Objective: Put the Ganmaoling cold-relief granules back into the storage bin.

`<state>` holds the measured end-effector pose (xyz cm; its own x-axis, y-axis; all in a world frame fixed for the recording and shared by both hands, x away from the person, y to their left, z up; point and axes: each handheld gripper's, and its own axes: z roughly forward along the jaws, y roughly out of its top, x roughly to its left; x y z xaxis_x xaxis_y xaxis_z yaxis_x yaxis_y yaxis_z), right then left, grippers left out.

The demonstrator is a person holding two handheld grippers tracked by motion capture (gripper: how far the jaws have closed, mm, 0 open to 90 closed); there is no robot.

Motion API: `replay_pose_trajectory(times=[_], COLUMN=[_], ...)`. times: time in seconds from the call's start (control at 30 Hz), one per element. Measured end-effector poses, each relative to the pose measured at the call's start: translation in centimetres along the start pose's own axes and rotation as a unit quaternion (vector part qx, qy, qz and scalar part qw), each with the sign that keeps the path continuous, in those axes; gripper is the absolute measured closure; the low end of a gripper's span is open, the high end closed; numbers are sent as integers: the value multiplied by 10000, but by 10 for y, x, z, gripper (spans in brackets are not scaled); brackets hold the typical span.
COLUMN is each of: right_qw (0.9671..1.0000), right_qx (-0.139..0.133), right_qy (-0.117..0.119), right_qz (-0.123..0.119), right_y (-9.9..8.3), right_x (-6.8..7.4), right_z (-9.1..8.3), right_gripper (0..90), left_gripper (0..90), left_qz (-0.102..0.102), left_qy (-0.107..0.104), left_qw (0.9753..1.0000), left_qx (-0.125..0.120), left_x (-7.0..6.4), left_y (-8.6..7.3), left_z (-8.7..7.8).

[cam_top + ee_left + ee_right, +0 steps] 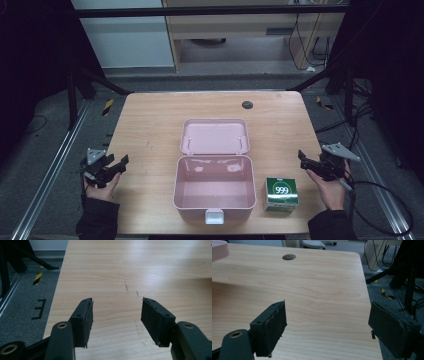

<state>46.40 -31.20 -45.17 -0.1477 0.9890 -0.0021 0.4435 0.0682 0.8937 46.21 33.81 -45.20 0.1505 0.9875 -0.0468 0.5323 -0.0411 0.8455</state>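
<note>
A pink plastic box (214, 192) stands open in the middle of the wooden table (150, 120), its lid (215, 136) laid back flat and its inside bare. To its right sits a small green carton (281, 194) marked 999. My left gripper (119, 164) hovers open at the table's left edge, well left of the box, with nothing between its jaws (116, 315). My right gripper (303, 159) is held open at the right edge, just above and right of the carton, also with nothing in it (327, 325).
A round dark cable hole (247, 105) lies near the table's far edge, also seen in the right gripper view (289, 257). Grey floor, rails and black frame legs surround the table. A cable (385, 200) trails from the right gripper.
</note>
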Motion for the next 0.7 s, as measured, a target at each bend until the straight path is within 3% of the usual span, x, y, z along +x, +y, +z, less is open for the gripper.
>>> replay_pose_trajectory(times=[0.23,0.3,0.37,0.5,0.7], right_qw=[9995,9986,9982,9948,9916], right_qx=[-97,-32,23,160,286], right_qy=[193,410,478,647,828], right_qz=[-228,-341,-358,-764,-956], right_y=[9,13,14,21,29], right_x=[2,3,4,11,18], right_z=[-8,-8,-8,-11,-13], right_gripper=[150,134,135,134,100], left_gripper=[387,371,364,335,315], left_qz=[92,134,155,255,332], left_qy=[-132,-154,-206,-296,-307], left_qw=[9998,9997,9995,9988,9982], left_qx=[104,147,203,294,394], left_x=[-2,-3,-3,-5,-6], left_y=[-1,-1,-2,-2,-3], left_z=[2,4,6,8,10])
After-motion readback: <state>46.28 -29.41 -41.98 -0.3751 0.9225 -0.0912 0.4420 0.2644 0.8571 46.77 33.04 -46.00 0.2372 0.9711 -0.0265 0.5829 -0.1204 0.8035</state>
